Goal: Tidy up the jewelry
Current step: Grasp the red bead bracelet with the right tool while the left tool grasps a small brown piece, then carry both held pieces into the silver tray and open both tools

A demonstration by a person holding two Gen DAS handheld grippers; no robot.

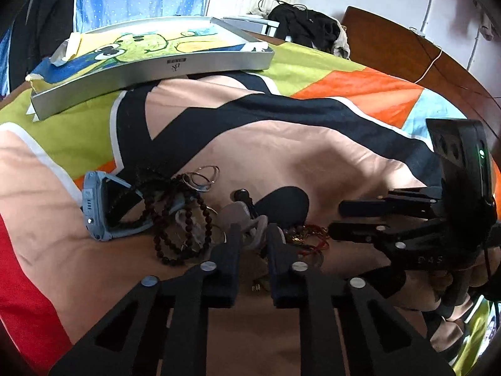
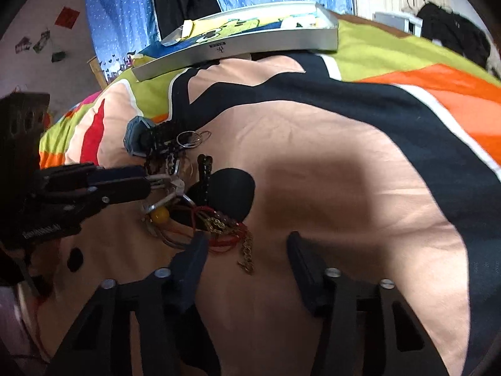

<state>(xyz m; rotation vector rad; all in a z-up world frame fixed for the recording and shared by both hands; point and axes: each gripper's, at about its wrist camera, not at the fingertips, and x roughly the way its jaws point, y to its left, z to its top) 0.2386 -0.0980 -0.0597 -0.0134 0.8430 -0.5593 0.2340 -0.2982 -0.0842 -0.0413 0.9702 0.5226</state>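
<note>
A tangle of jewelry lies on the peach part of the bedspread: a blue-grey watch [image 1: 97, 206] [image 2: 134, 138], dark bead strands [image 1: 175, 219], silver hoops [image 1: 203, 178] [image 2: 191, 139], a yellow bead [image 2: 160, 214], red cord [image 2: 225, 239] and a gold chain [image 2: 247, 253]. My left gripper [image 1: 255, 232] [image 2: 147, 181] is shut on a pale grey bangle [image 1: 261, 223] [image 2: 169, 185] in the pile's middle. My right gripper [image 2: 247, 238] [image 1: 336, 221] stands open over the pile's near edge. The gold chain lies between its fingers, and the pads do not press on it.
A shallow silver box [image 1: 156, 65] [image 2: 250, 44] lined with a cartoon cloth rests at the far side of the bed. A dark wooden headboard [image 1: 391, 47] and black clothes [image 1: 307, 25] lie beyond. The multicoloured bedspread [image 2: 360, 188] stretches to the right.
</note>
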